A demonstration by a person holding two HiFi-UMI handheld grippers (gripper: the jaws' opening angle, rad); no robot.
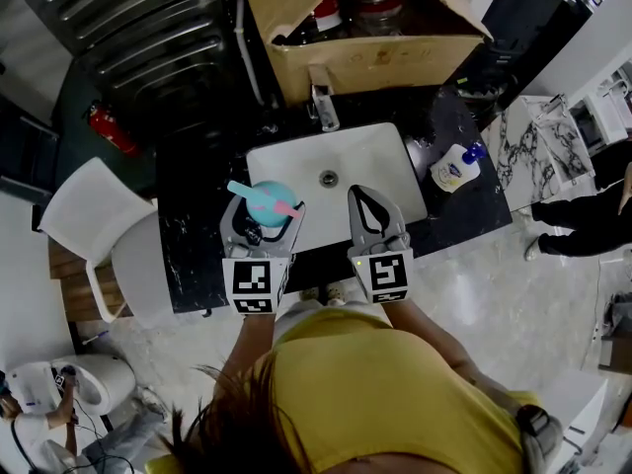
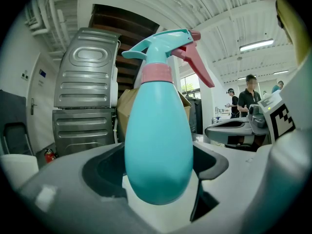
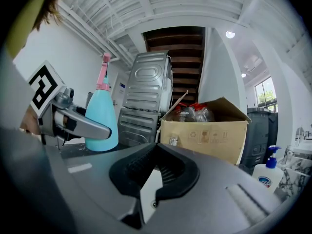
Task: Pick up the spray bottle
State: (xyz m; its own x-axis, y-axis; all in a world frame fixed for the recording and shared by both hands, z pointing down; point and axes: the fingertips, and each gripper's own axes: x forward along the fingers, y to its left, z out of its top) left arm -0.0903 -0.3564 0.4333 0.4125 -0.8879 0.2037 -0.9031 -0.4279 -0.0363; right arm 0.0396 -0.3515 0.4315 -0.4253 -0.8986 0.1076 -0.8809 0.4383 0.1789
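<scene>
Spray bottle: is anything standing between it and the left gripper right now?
Nothing visible does. The spray bottle already sits between the jaws of the left gripper, which press its sides. The right gripper, shut and empty, is off to its side.

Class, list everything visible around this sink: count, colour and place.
sink: 1, white, set in black counter
spray bottle: 1, teal with pink trigger, at sink's front-left corner
soap bottle: 1, white with blue pump, counter right of sink
cardboard box: 1, brown, behind sink
fire extinguisher: 1, red, far left
chair: 1, white, left of counter
left gripper: 1, grey, fingers shut on spray bottle
right gripper: 1, grey, shut, empty, over sink's front edge
</scene>
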